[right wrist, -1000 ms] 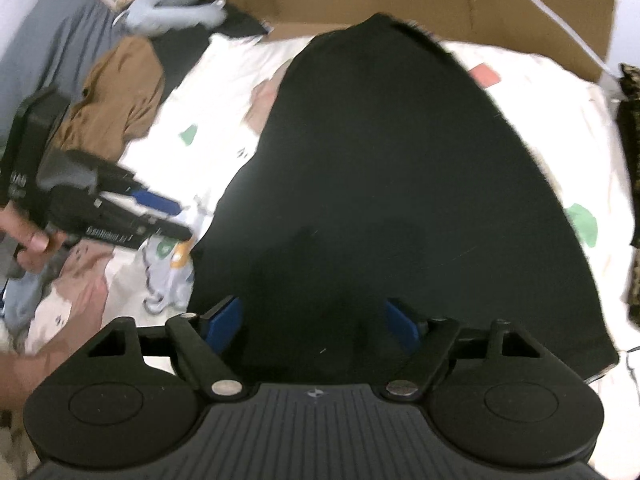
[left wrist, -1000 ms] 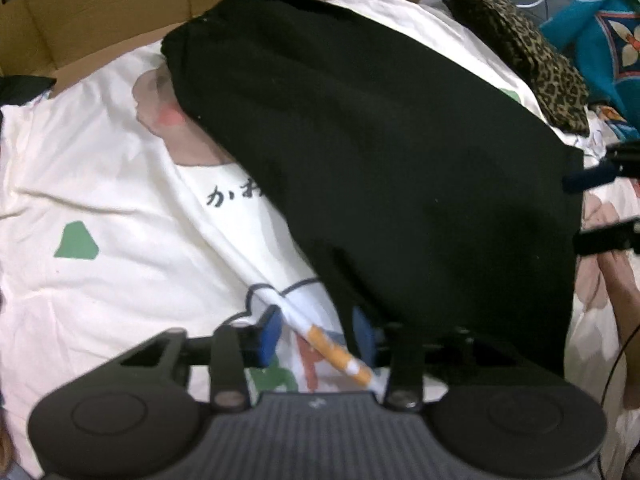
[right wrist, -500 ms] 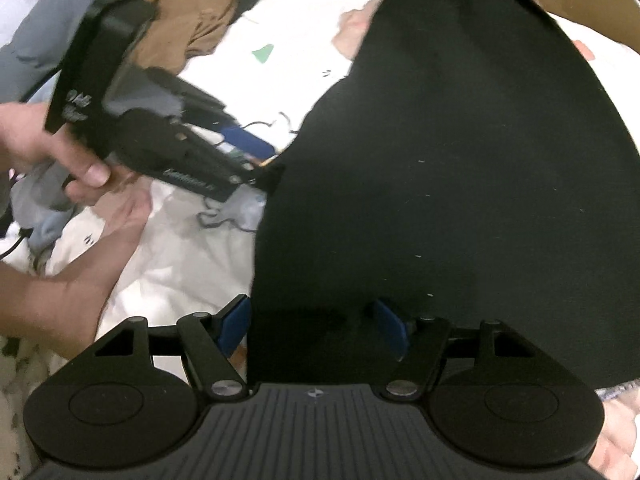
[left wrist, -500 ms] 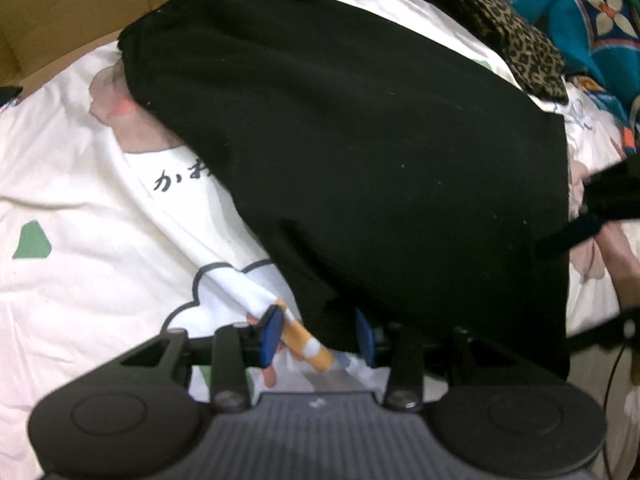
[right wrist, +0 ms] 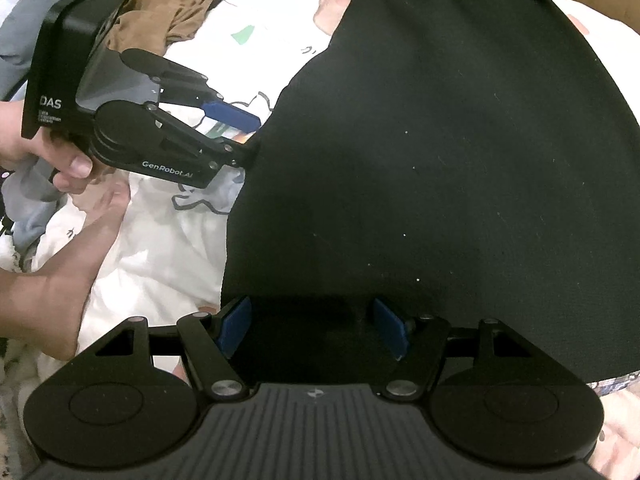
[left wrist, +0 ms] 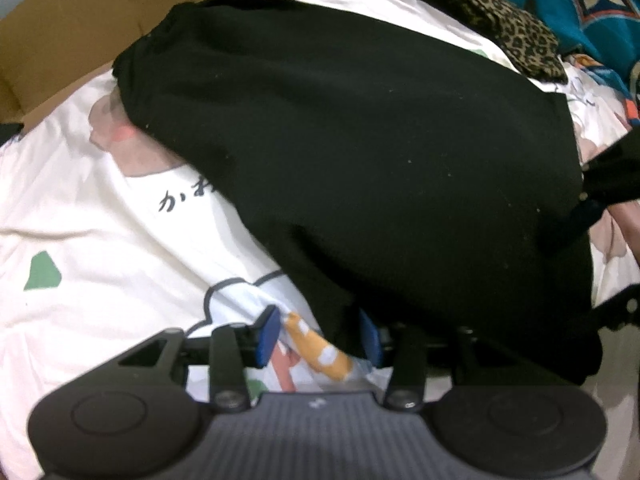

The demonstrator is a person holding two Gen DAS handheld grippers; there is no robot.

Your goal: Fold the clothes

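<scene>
A black garment lies spread on a white printed bedsheet. My left gripper is low at the garment's near left edge. Its jaws are open, with the printed sheet and a bit of the black hem between the blue pads. The right wrist view shows the left gripper side-on, held by a hand, one finger touching the cloth's edge. My right gripper stands open and wide over the garment, with black cloth lying between its pads. Its dark fingers show at the garment's right edge.
Cardboard walls the far side of the bed. A leopard-print cloth and a teal patterned cloth lie at the far right. A brown garment and grey fabric sit at the far left. A forearm rests on the sheet.
Both grippers have sunk closer to the garment's near edge. The right jaws have narrowed a little. The left gripper has come in against the cloth's left edge.
</scene>
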